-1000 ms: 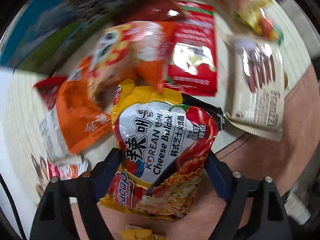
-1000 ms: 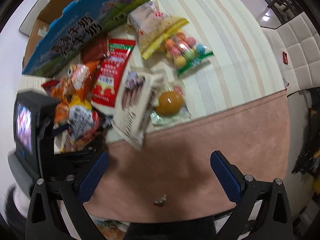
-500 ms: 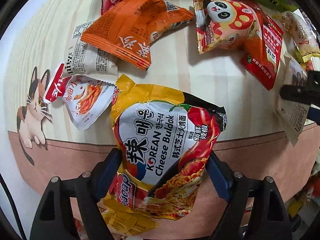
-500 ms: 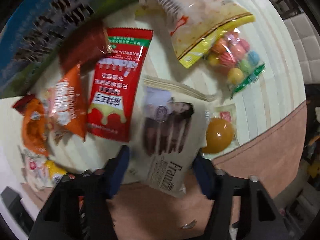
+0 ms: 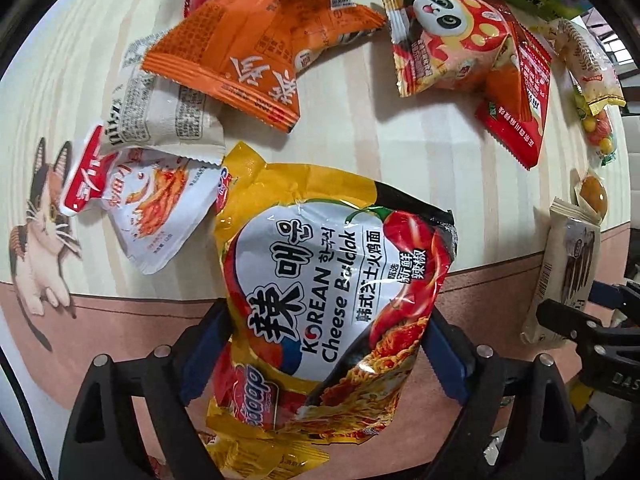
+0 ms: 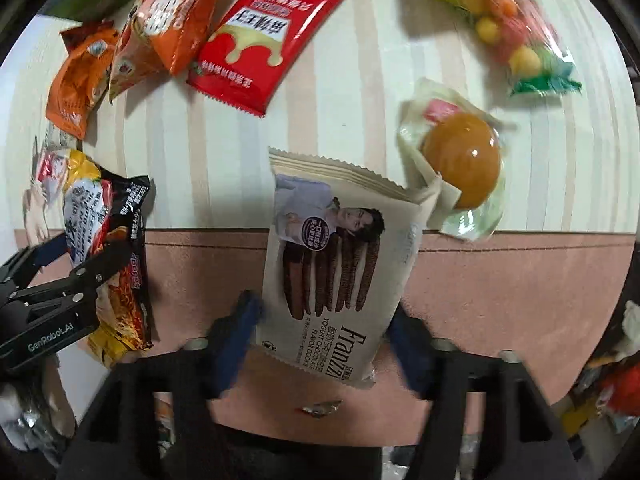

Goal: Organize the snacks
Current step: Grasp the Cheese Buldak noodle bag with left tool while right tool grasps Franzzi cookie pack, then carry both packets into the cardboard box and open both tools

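Left wrist: left tongs (image 5: pixel 324 344) clamped on "KOREAN Cheese Buldak" noodles (image 5: pixel 336 280); right tongs (image 6: pixel 324 336) on "Franzzi" cookies (image 6: pixel 332 272).

The light is bright and comes from above. Shiny spots glare on the noodle packet (image 5: pixel 332 280) and the jelly cup (image 6: pixel 462 166). Dark shadows sit under the bags. The right view is blurry near the bottom. Both pictures bend round, with black corners.
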The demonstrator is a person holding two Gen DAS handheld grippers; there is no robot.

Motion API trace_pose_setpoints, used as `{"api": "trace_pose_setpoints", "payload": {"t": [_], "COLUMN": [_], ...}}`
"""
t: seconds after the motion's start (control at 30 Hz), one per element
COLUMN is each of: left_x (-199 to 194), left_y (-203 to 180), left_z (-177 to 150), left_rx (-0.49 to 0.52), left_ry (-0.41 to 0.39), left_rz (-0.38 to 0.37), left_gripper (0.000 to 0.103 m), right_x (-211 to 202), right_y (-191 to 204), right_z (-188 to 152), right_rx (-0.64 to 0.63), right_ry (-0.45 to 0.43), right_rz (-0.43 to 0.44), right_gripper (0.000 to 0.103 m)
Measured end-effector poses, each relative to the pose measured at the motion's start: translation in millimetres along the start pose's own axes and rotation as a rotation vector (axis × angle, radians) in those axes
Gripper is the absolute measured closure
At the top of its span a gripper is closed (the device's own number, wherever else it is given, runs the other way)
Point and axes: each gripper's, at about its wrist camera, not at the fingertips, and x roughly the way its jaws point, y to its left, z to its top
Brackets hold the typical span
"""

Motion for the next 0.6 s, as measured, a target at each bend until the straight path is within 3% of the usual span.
{"api": "trace_pose_setpoints", "payload": {"t": [0.17, 0.27, 0.33, 0.37, 0.4, 0.6], "left_x": [7.4, 10.8, 14.0, 14.6, 14.3, -4.1], "left_y": [11.4, 13.2, 11.2, 13.4, 15.6, 23.2], "left_z": [1.8, -3.5, -12.6, -15.8, -19.0, -37.3], "left_rx": [0.001, 0.001, -0.013, -0.023, -0.033, -0.073], "left_ry": [-0.009, -0.027, -0.034, -0.037, -0.040, -0.081], "left_rz": [-0.018, 0.002, 0.020, 0.026, 0.029, 0.017], "left_gripper": [0.013, 0.016, 0.016, 0.016, 0.016, 0.021], "right_x": [0.1, 8.5, 7.1, 7.1, 5.5, -10.5], "right_y": [-24.7, -29.4, -32.8, -28.8, -24.5, -18.4], "right_z": [-2.3, -1.2, -4.5, -2.7, -2.0, -28.5], "right_rx": [0.161, 0.210, 0.223, 0.221, 0.208, 0.210], "right_ry": [-0.035, -0.043, -0.072, -0.079, -0.088, -0.128], "right_rz": [0.106, 0.060, 0.015, -0.030, -0.060, 0.006], "right_gripper": [0.013, 0.013, 0.023, 0.036, 0.039, 0.041]}}
